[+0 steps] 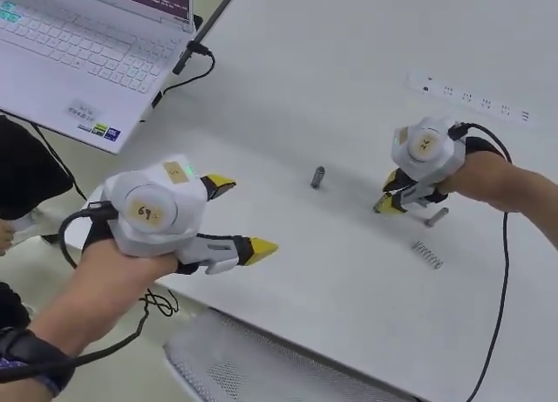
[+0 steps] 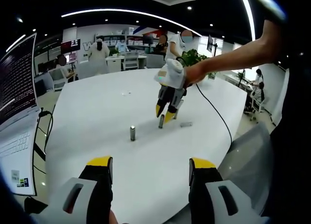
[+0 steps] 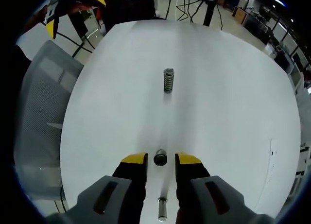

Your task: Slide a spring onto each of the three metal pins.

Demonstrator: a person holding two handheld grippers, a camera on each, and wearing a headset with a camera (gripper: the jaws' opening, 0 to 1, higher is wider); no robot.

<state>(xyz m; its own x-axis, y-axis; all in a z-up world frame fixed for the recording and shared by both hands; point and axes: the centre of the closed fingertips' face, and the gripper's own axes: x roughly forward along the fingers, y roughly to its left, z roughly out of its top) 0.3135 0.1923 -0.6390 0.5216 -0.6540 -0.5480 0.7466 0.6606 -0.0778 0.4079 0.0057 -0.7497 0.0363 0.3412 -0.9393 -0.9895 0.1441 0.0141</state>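
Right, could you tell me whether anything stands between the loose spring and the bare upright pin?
Nothing lies on the table between the loose spring and the upright pin; the lying pin sits off to one side. But the right gripper straddles the pin's top from above.

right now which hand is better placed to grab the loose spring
Right. The right gripper sits low by the spring, its jaws either side of an upright pin. The left gripper hovers open, much farther from it.

Bright, even overhead light falls on the white desk (image 1: pixel 349 88); shadows are soft, and both gripper views bend strongly at their edges.
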